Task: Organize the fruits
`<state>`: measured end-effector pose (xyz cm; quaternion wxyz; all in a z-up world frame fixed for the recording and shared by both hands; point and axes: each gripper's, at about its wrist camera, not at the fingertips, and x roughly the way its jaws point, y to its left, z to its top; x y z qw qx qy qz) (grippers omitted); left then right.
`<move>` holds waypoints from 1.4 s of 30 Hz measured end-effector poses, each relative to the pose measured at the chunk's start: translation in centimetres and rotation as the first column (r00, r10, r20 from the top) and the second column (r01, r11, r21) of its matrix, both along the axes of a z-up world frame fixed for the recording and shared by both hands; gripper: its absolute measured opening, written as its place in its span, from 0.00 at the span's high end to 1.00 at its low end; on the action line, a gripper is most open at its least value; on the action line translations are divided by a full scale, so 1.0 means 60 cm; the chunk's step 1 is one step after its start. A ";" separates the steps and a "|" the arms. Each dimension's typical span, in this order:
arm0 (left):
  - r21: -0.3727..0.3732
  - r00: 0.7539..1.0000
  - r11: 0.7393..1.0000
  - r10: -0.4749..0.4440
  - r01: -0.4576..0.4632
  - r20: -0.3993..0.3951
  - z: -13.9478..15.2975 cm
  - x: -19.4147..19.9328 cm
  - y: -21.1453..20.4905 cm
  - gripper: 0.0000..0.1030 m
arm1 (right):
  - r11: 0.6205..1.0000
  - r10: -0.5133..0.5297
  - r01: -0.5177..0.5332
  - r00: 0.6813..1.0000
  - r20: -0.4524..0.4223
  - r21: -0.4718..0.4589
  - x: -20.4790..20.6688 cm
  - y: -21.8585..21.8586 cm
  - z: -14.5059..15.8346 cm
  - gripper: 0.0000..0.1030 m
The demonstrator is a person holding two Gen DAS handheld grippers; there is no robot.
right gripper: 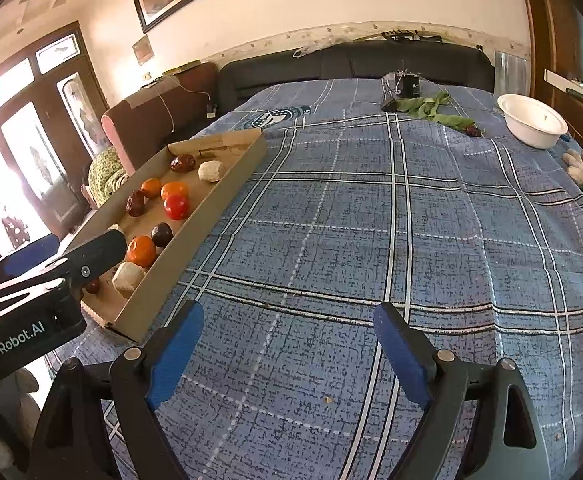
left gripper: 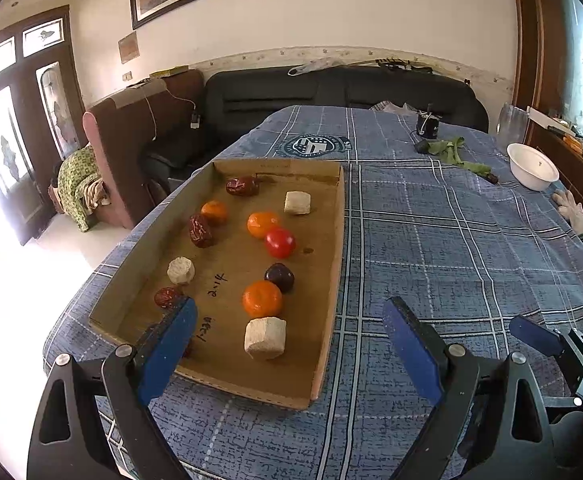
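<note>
Fruit sits in the cardboard tray (left gripper: 333,240) ahead of the left gripper (left gripper: 289,344) — the nearer one, jaws wide and empty over the pale block (left gripper: 264,338) and orange (left gripper: 262,298); right gripper (right gripper: 289,350), also wide, faces bare cloth.

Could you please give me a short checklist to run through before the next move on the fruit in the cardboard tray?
1. Left gripper open and empty: ok.
2. Right gripper open and empty, over bare blue plaid cloth: ok.
3. Fruit all inside the shallow brown cardboard tray: ok.
4. Nearest round orange tangerine free to grasp: not ok, a dark purple plum touches it and a pale beige cube sits close.
5. Round white bowl empty: ok as far as its inside shows.
6. Whether the bowl is where the fruit goes: cannot tell.
</note>
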<state>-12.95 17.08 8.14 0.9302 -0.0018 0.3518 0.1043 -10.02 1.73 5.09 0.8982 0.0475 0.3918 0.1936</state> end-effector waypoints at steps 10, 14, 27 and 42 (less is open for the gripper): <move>-0.020 0.995 1.000 0.018 -0.017 0.093 0.029 -0.033 0.008 0.09 | 0.999 0.002 0.000 1.000 0.031 -0.050 -0.011 0.010 0.004 0.09; 0.022 0.962 0.996 0.080 -0.088 0.262 0.067 -0.083 0.010 0.07 | 0.998 -0.017 0.022 0.997 0.074 -0.065 -0.024 0.009 0.016 0.09; 0.067 0.935 0.986 0.123 -0.153 0.333 0.095 -0.122 0.005 0.00 | 0.994 0.061 -0.043 0.983 0.171 -0.103 -0.050 0.038 0.076 0.09; -0.048 0.980 0.996 0.083 -0.075 0.181 0.056 -0.088 0.025 0.00 | 0.986 0.093 -0.069 0.982 0.162 -0.151 -0.051 0.058 0.066 0.08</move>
